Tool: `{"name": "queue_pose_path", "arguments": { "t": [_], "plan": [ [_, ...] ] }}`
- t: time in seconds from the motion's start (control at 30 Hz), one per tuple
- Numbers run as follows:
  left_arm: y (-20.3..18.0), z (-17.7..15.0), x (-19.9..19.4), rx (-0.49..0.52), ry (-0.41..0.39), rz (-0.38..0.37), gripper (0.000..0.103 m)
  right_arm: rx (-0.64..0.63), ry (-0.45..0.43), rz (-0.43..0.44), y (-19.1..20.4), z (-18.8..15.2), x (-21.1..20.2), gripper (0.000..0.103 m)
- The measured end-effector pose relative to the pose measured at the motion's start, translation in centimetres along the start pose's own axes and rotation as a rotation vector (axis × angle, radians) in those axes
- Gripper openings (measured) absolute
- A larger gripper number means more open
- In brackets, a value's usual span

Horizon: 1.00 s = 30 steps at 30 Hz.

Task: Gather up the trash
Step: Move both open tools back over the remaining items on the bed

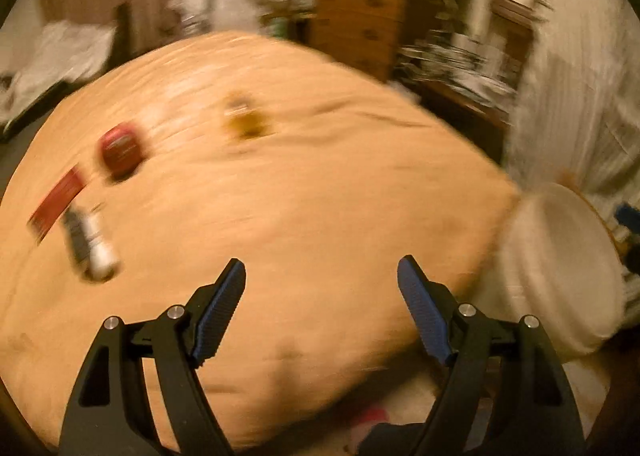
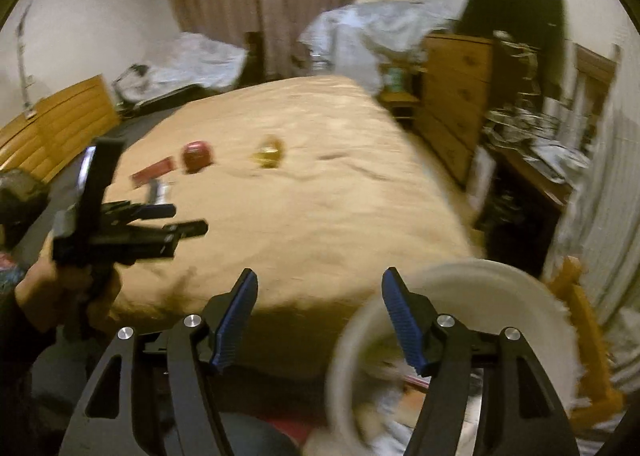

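Here, both grippers hang over the bed's (image 2: 304, 192) near edge, each with jaws spread and holding nothing. On the cover toward the far left side lie a red can (image 1: 120, 152), a red packet (image 1: 58, 202), a white tube (image 1: 96, 244) and a gold wrapper (image 1: 248, 122). Only the right view shows the left gripper (image 2: 182, 220) from outside, and scraps inside the white bin (image 2: 344, 368) at the bed's near right corner.

From my feed, the trash sits on the tan bed (image 2: 320, 192) toward its far left side: a flat red wrapper (image 2: 152, 172), a dark-and-white tube-like piece (image 1: 90, 242) just beside it, and a round red thing (image 2: 196, 156). A crumpled yellowish bit (image 2: 270, 154) lies apart, and a white bin (image 2: 460, 280) stands off the bed's right corner, scraps inside.
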<state>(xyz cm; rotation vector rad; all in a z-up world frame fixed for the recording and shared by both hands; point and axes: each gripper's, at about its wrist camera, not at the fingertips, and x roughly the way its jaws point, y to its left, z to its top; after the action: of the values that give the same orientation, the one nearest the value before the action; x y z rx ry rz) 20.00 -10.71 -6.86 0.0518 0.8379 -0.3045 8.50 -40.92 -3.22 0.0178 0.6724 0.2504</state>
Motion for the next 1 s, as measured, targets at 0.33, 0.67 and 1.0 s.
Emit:
{"name": "queue_pose_path", "arguments": {
  "t": [0.33,0.67,1.0],
  "plan": [
    [19.6,1.7,3.7,-0.338,0.037,0.051,0.075,-0.056,0.067,0.093,8.9,2.2,6.5,0.069],
    [33.8,-4.1,0.1,-0.614,0.034,0.305,0.075,-0.115,0.128,0.153,12.6,4.4,13.1,0.073],
    [26.4,-1.7,-0.8,-0.384,-0.073,-0.077,0.075,-0.117,0.189,0.31,21.8,6.4,22.8,0.073]
  ]
}}
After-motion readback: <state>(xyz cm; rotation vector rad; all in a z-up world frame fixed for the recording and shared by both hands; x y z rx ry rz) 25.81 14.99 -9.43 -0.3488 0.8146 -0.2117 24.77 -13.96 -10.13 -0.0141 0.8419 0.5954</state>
